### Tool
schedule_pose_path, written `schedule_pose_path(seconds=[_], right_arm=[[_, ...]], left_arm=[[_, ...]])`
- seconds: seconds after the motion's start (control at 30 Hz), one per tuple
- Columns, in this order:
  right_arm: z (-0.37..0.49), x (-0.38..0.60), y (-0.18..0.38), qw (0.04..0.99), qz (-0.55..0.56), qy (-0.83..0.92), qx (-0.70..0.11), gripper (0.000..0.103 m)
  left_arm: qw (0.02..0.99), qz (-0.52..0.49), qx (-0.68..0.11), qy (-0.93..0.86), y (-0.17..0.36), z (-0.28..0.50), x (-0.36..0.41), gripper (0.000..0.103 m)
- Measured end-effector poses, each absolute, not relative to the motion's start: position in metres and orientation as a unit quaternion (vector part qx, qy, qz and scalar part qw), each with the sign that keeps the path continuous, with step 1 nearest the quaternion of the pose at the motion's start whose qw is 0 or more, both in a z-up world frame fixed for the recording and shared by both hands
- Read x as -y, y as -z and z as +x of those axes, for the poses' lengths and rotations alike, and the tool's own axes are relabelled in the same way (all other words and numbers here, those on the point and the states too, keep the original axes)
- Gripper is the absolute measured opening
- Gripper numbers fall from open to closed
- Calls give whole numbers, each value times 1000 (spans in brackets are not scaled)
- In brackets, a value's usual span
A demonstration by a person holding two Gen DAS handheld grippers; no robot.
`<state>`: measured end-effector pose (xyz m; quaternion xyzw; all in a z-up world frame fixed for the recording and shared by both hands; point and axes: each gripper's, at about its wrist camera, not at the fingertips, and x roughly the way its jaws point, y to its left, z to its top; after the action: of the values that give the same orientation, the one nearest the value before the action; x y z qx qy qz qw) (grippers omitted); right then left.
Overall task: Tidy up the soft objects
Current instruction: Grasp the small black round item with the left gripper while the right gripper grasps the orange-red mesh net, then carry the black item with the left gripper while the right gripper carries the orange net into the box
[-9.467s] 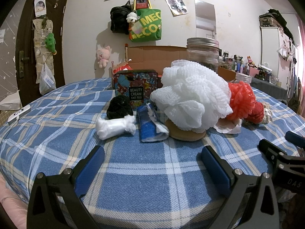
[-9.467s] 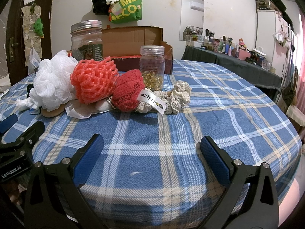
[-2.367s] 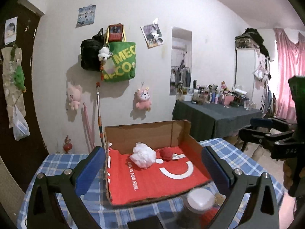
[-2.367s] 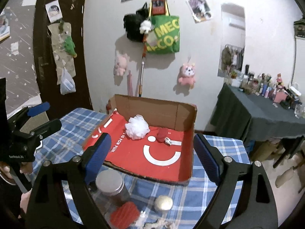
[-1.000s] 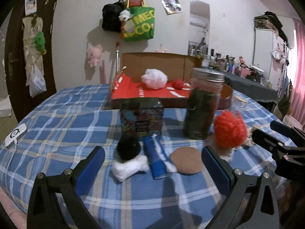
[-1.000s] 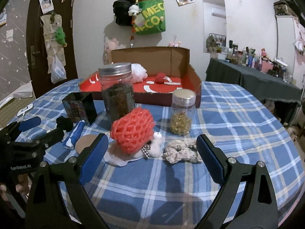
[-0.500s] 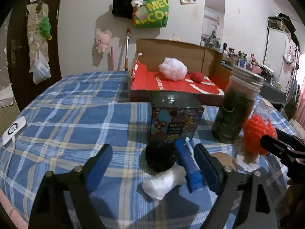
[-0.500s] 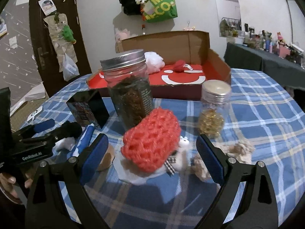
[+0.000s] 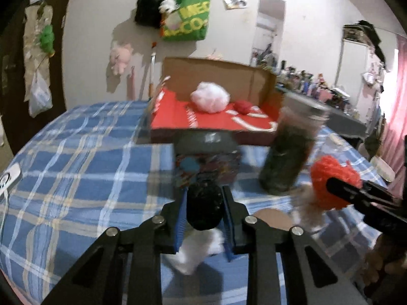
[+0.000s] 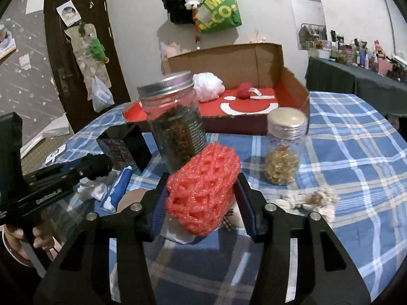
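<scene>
My left gripper point(image 9: 204, 214) is shut on a black fuzzy ball point(image 9: 204, 208), low over the blue plaid table, with a white soft bundle point(image 9: 194, 253) under it. My right gripper point(image 10: 202, 209) is shut on an orange-red mesh sponge point(image 10: 202, 190), which also shows in the left wrist view point(image 9: 334, 178). The cardboard box with a red floor point(image 10: 257, 104) stands at the back and holds a white mesh puff point(image 10: 208, 86) and a small red soft item point(image 10: 244, 90). A cream knotted rope point(image 10: 309, 199) lies to the right.
A tall jar of dark contents point(image 10: 174, 129) stands just behind the sponge, a small jar of golden contents point(image 10: 283, 150) to its right. A printed black tin point(image 10: 124, 147), a blue tube point(image 10: 119, 188) and a brown round pad point(image 9: 271, 219) lie at the left.
Both grippers have dropped toward the table and closed: the left on the black ball, the right on the orange-red sponge. Half a second ago both were open.
</scene>
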<state>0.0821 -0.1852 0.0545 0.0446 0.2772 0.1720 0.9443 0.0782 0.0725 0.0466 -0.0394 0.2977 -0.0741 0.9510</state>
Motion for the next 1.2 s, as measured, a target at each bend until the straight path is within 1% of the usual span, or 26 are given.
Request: schedule_pose_path(seconds=[0.17, 0.43, 0.87, 1.03, 1.2], right_arm=[[76, 192, -59, 945, 50, -178, -270, 48], [74, 194, -61, 945, 48, -184, -267, 48], [76, 209, -62, 941, 63, -184, -275, 48], [79, 221, -61, 940, 75, -179, -282, 48], [81, 231, -62, 939, 76, -168, -291, 48]], left_arm=[[953, -32, -275, 122, -64, 69, -49, 27], [945, -21, -275, 177, -66, 69, -16, 27], [939, -13, -290, 186, -69, 74, -9, 27], [937, 7, -295, 188, -79, 79, -7, 27], [929, 26, -316, 190, -87, 93, -9, 27]])
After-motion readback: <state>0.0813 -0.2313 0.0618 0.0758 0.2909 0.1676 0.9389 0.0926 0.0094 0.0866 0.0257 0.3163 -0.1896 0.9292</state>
